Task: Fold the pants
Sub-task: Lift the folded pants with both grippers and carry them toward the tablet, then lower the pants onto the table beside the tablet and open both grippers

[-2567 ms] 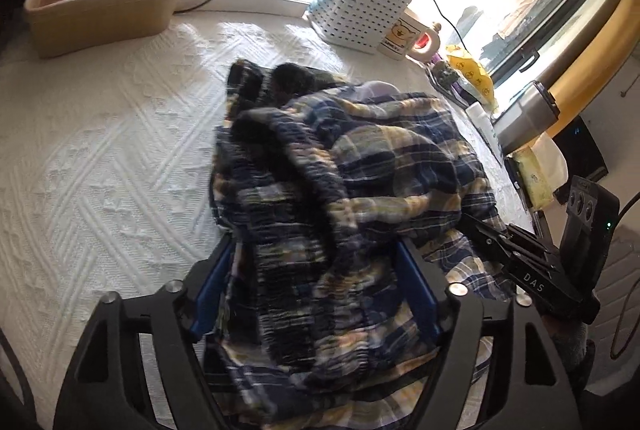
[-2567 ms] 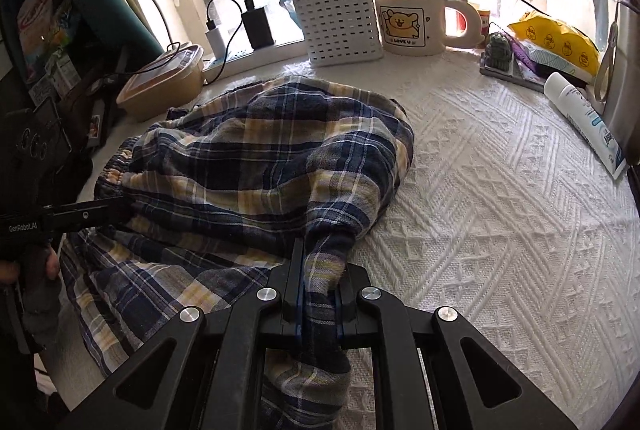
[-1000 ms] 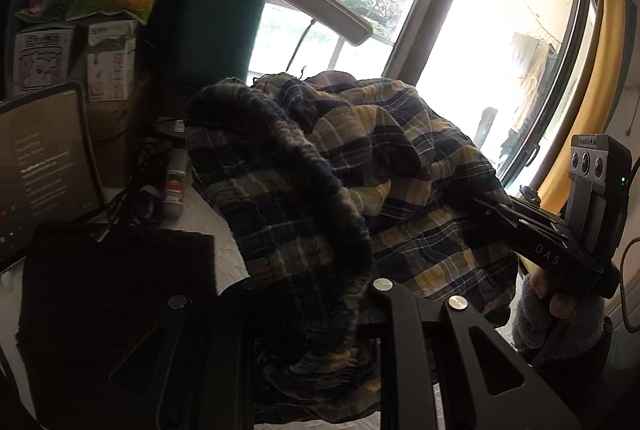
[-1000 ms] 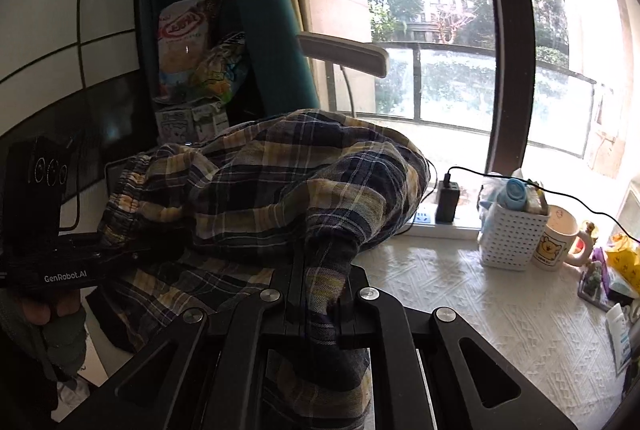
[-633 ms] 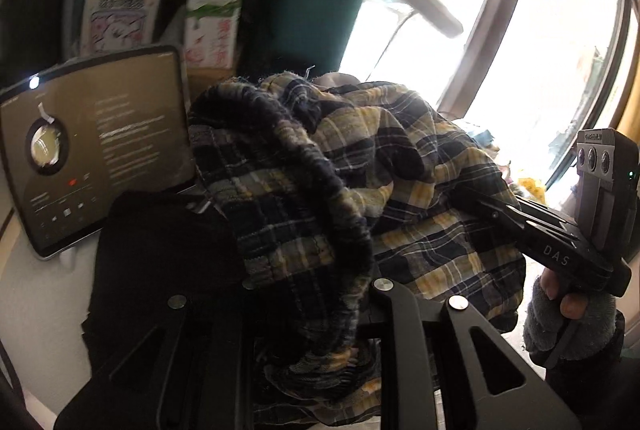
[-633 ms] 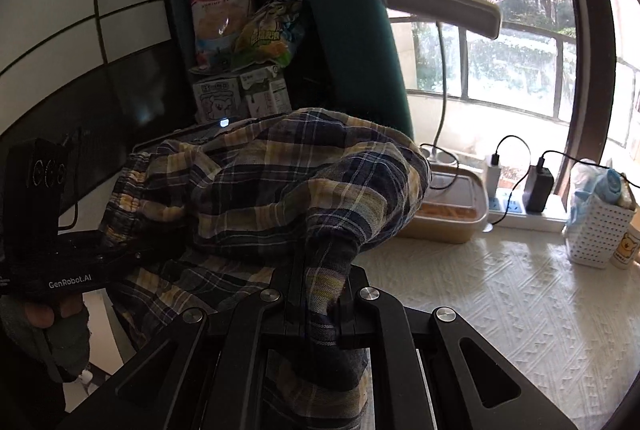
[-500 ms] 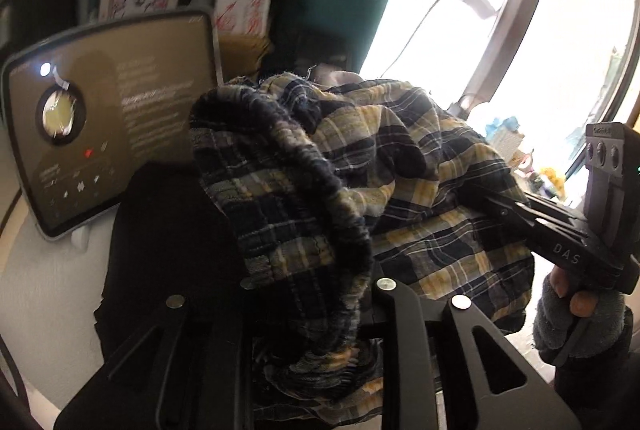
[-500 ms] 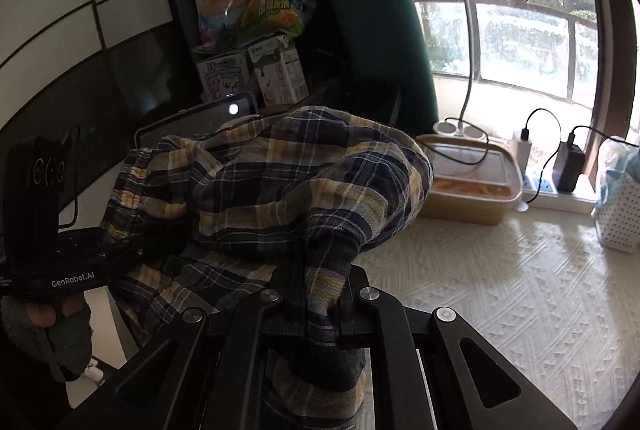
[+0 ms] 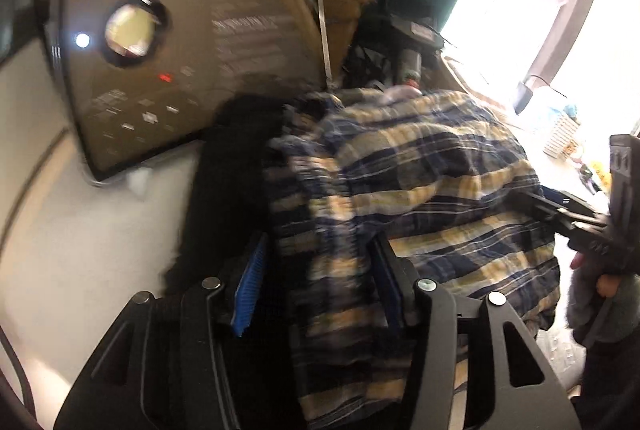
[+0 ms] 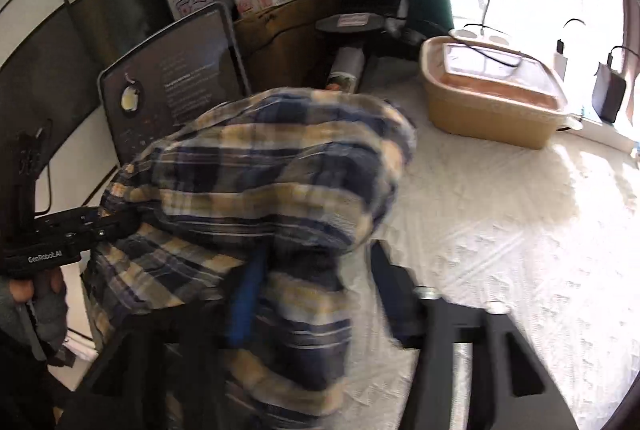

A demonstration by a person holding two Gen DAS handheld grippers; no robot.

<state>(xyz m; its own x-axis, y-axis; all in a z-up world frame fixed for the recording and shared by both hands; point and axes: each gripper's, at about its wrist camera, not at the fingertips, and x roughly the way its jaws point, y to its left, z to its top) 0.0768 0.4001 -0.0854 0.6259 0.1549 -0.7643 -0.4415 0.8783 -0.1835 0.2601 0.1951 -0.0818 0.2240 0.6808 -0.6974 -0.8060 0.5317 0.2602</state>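
A: Where is the bundle of navy-and-yellow plaid cotton pants (image 9: 404,189) seen?

B: It is draped over a black folded cloth (image 9: 232,189), beside the white textured table cover (image 10: 500,230) and in front of a dark tablet screen (image 9: 180,49).

A: How is the left gripper (image 9: 316,290) noted?

B: Its jaws are opening; the waistband hangs between the blue pads, unpinched.

A: And the right gripper (image 10: 316,290)?

B: It is likewise opening, plaid fabric lying loose between. A tan lidded container (image 10: 492,97) is recorded near the window.
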